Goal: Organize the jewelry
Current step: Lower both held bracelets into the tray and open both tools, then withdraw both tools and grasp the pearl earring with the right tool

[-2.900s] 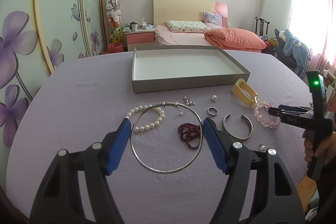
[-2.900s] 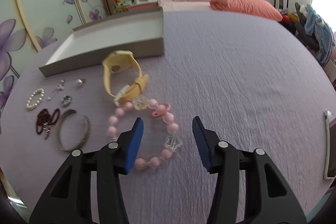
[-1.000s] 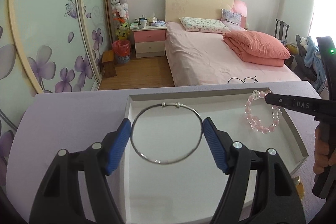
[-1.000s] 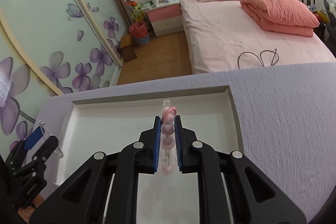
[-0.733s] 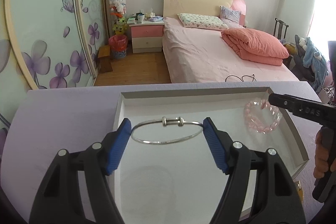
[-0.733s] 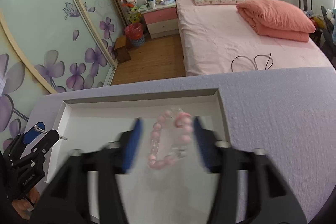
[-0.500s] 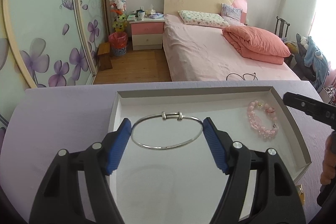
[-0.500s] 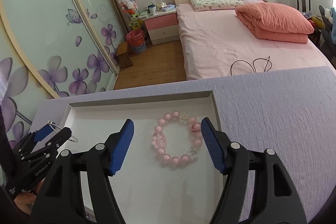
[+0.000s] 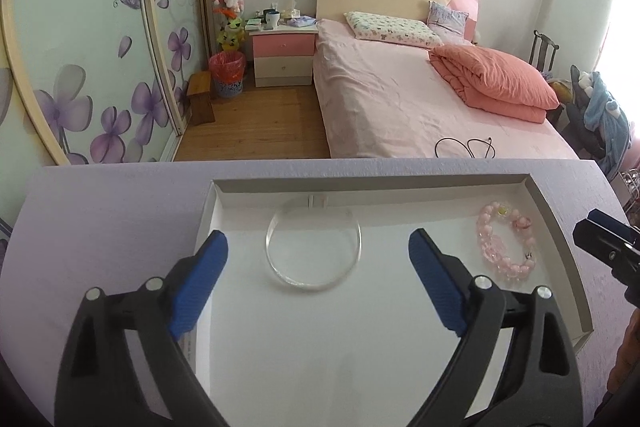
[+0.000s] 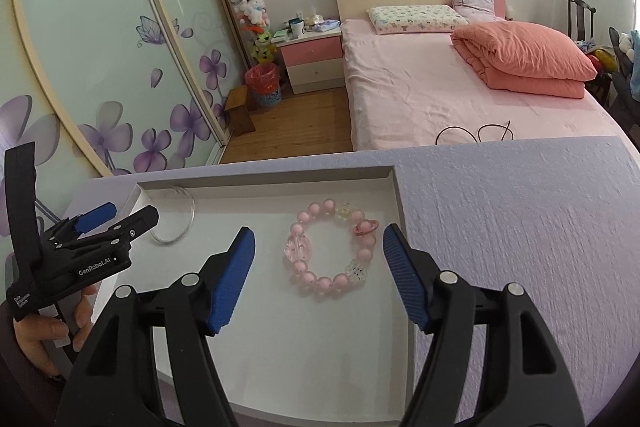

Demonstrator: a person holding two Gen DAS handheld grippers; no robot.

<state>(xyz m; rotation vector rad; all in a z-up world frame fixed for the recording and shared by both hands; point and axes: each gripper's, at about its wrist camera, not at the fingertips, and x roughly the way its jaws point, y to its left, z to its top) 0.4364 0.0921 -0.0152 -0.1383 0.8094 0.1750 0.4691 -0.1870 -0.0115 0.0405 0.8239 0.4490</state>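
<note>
A shallow white tray (image 9: 560, 235) (image 10: 396, 195) sits on the lavender table. A thin silver hoop necklace (image 9: 314, 247) lies blurred in the tray's far left part; it also shows in the right wrist view (image 10: 180, 219). A pink bead bracelet (image 9: 506, 239) (image 10: 334, 247) lies flat at the tray's right side. My left gripper (image 9: 316, 279) is open and empty, just behind the hoop. My right gripper (image 10: 318, 275) is open and empty, its blue pads either side of the bracelet and above it.
The lavender table (image 10: 520, 227) ends just beyond the tray's far wall. Behind it are a wooden floor, a pink bed (image 9: 420, 99) and a sliding wardrobe with purple flowers (image 10: 100, 67). A hand holds the left gripper's handle (image 10: 48, 327).
My left gripper has opened wider and let go of the silver hoop, which has dropped into the tray. My right gripper, open, has drawn back a little from the bracelet it released.
</note>
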